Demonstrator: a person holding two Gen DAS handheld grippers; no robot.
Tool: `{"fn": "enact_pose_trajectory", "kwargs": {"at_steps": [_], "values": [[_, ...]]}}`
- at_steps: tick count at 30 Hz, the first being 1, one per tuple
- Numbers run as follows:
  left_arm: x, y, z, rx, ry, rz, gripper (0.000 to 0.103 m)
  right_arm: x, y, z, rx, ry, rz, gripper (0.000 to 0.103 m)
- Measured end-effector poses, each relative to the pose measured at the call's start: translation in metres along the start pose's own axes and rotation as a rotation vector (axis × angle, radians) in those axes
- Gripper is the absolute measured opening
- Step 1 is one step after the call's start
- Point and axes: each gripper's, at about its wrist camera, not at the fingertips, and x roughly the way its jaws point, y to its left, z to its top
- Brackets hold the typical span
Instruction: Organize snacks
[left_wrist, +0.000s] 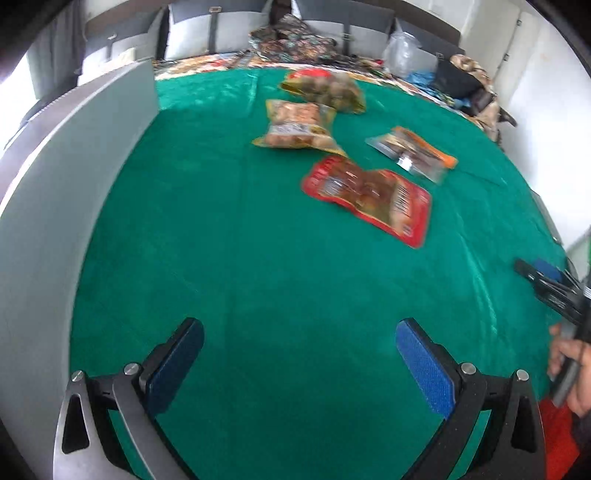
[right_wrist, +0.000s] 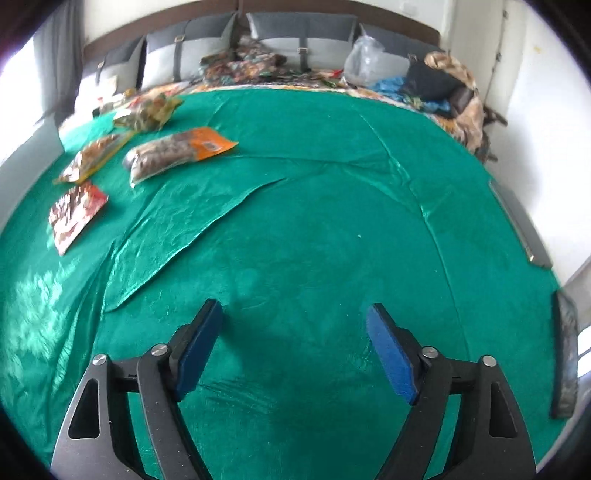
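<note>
Both tools empty, left tool (left_wrist: 299, 354) and right tool (right_wrist: 295, 339) spread wide over bare green cloth (left_wrist: 240, 240), likely pre-opened for a pick; snack packets (left_wrist: 367, 199) lie loose farther out, untouched.

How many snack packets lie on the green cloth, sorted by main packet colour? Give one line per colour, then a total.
Red packet: 1
Orange-and-clear packet: 1
Yellow packet: 1
Olive-green packet with a red top: 1
Total: 4 packets on the green cloth
</note>
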Motion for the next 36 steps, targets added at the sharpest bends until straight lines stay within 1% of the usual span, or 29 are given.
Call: {"fn": "enact_pose_trajectory", "kwargs": {"at_steps": [2, 5, 7, 8, 9, 10, 36], "values": [[0.004, 0.009, 0.004, 0.003, -0.017, 0.026, 0.102, 0.0, -0.007, 0.0, 0.043, 0.01, 0.034, 0.087], [0.018, 0.022, 0.01, 0.014, -0.03, 0.067, 0.102, 0.0, 0.001, 0.0, 0.031, 0.011, 0.016, 0.088], [0.033, 0.032, 0.007, 0.003, -0.01, 0.081, 0.102, -0.002, 0.005, -0.003, 0.034, 0.011, 0.018, 0.088], [0.033, 0.03, 0.002, 0.041, -0.066, 0.124, 0.103, -0.002, 0.006, -0.003, 0.033, 0.011, 0.018, 0.088], [0.035, 0.03, 0.001, 0.049, -0.08, 0.12, 0.103, -0.002, 0.005, -0.003, 0.034, 0.011, 0.019, 0.088], [0.034, 0.033, 0.001, 0.035, -0.083, 0.111, 0.103, -0.002, 0.005, -0.003, 0.034, 0.011, 0.019, 0.088], [0.036, 0.035, 0.003, 0.035, -0.085, 0.113, 0.103, -0.002, 0.006, -0.003, 0.035, 0.012, 0.019, 0.088]]}}
